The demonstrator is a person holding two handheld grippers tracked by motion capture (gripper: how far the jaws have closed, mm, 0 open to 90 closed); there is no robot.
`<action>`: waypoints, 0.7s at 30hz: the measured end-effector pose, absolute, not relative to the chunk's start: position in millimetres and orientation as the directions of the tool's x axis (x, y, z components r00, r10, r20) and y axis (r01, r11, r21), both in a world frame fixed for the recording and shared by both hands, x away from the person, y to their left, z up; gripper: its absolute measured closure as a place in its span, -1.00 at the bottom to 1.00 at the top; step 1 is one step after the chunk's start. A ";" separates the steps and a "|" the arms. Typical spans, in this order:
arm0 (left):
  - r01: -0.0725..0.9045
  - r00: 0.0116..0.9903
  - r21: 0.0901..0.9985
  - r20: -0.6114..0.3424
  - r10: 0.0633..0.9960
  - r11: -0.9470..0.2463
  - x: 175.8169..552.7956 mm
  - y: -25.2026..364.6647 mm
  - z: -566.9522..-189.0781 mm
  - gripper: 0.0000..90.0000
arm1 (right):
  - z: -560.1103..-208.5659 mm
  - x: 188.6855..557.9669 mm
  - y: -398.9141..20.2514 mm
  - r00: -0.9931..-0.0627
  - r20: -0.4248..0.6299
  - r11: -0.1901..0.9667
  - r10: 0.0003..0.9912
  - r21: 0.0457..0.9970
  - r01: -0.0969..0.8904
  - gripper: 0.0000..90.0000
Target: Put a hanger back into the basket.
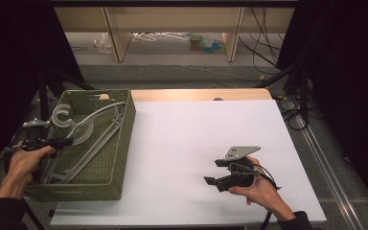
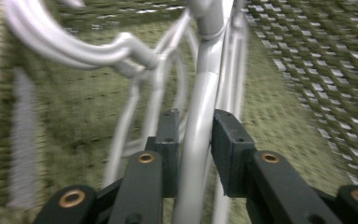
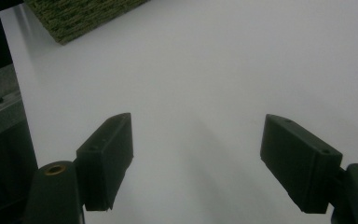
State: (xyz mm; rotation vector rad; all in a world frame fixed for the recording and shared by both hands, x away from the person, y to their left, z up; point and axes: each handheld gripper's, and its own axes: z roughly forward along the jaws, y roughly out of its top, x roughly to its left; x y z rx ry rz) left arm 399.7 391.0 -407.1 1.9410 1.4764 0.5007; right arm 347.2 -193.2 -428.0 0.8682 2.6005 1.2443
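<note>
L gripper (image 2: 193, 140) sits inside the olive-green woven rectangular basket (image 1: 120, 143) at the white worktop's (image 1: 211, 143) left edge. Its jaws straddle one bar of the pale grey plastic clothes hangers (image 2: 198, 93) lying in the basket; a slim gap shows on each side of the bar, so no clamp, jaws slightly parted. Hanger hooks point twd the basket's far-left corner. R gripper (image 3: 198, 154) rests nr the worktop's front-right corner, jaws spread wide w/ nothing between, bare white surface beyond.
</note>
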 end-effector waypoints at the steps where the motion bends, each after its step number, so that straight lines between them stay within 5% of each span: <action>1: 0.700 0.273 0.702 -0.093 0.958 -0.132 400.1 387.7 -408.7 0.58 | -428.5 347.4 -193.5 -0.826 0.124 0.496 0.550 0.747 0.442 -0.42; 9: 0.727 0.244 0.667 -0.026 0.969 -0.165 401.5 387.1 -412.3 0.37 | -428.8 347.5 -192.9 -0.826 0.127 0.498 0.549 0.744 0.445 -0.42; 14: 0.721 0.173 0.688 -0.070 0.982 -0.077 397.3 386.7 -405.6 0.14 | -429.6 347.7 -192.8 -0.825 0.125 0.498 0.551 0.745 0.445 -0.42; 21: 0.666 0.207 0.740 -0.062 0.976 -0.094 389.9 370.6 -387.9 0.05 | -428.9 347.3 -193.0 -0.825 0.131 0.496 0.550 0.743 0.449 -0.42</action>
